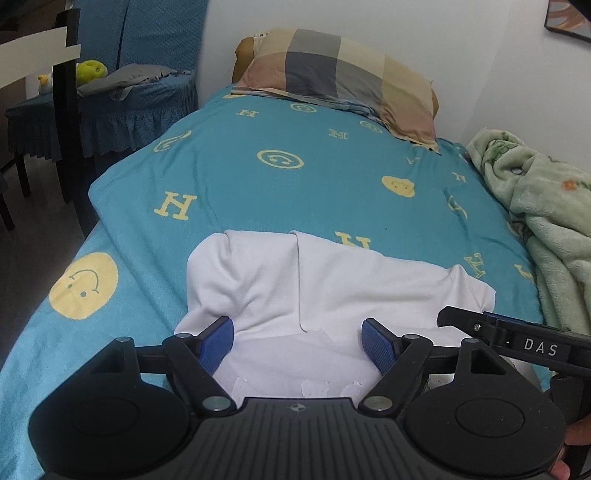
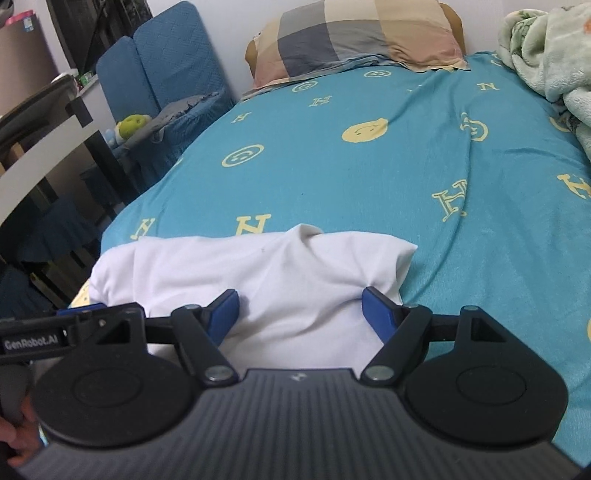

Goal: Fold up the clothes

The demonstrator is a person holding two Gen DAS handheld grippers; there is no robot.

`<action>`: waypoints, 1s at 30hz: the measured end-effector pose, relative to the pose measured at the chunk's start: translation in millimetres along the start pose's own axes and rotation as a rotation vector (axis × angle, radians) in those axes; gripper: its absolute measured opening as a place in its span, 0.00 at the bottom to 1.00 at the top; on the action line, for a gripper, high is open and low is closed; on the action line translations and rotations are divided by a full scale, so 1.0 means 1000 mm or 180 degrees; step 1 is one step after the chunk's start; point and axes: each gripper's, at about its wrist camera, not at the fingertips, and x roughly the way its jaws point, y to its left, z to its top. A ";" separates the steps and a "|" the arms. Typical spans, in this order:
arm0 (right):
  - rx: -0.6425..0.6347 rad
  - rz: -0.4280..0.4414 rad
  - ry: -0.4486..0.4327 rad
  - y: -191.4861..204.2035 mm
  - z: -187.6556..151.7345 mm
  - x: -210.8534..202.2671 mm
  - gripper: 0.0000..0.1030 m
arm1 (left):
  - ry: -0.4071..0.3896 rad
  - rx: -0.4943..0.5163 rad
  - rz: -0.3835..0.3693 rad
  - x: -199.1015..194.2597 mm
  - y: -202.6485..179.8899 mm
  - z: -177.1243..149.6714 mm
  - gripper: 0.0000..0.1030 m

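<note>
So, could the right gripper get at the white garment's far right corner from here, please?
Probably yes: the right gripper is open over the white garment, and nothing lies across that corner.

Bedsheet (image 1: 258, 184) beyond lies open; blanket (image 1: 546, 206) crowds right.

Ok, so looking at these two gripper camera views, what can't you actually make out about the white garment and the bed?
- White garment: its near edge is hidden in both views behind each gripper's black body, so its full shape and type can't be told.
- Left gripper and right gripper: open over the cloth; contact can't be judged.
- Green blanket: cut off by the right edge in the left wrist view.
- Pillow: top cropped in the right wrist view.
</note>
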 end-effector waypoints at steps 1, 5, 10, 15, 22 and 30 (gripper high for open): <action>0.0017 -0.0002 -0.0012 0.000 0.000 -0.003 0.73 | -0.0008 -0.0006 0.0004 -0.002 0.000 0.000 0.76; 0.0065 0.0000 -0.0079 0.004 0.000 -0.022 0.73 | -0.0036 -0.0145 -0.0033 -0.024 -0.004 0.004 0.76; 0.0115 0.0074 -0.0175 0.011 -0.006 -0.056 0.73 | -0.0155 -0.0110 -0.0023 -0.058 -0.008 -0.001 0.76; 0.0086 0.0072 -0.0173 0.019 -0.016 -0.082 0.73 | -0.0184 -0.0017 0.0023 -0.084 -0.011 -0.012 0.76; 0.0005 0.0003 -0.0100 0.030 -0.031 -0.103 0.73 | -0.0155 0.0112 0.0050 -0.097 -0.022 -0.030 0.76; -0.0039 -0.0095 0.0284 0.023 -0.049 -0.070 0.73 | 0.0114 0.0156 0.0134 -0.071 -0.017 -0.044 0.77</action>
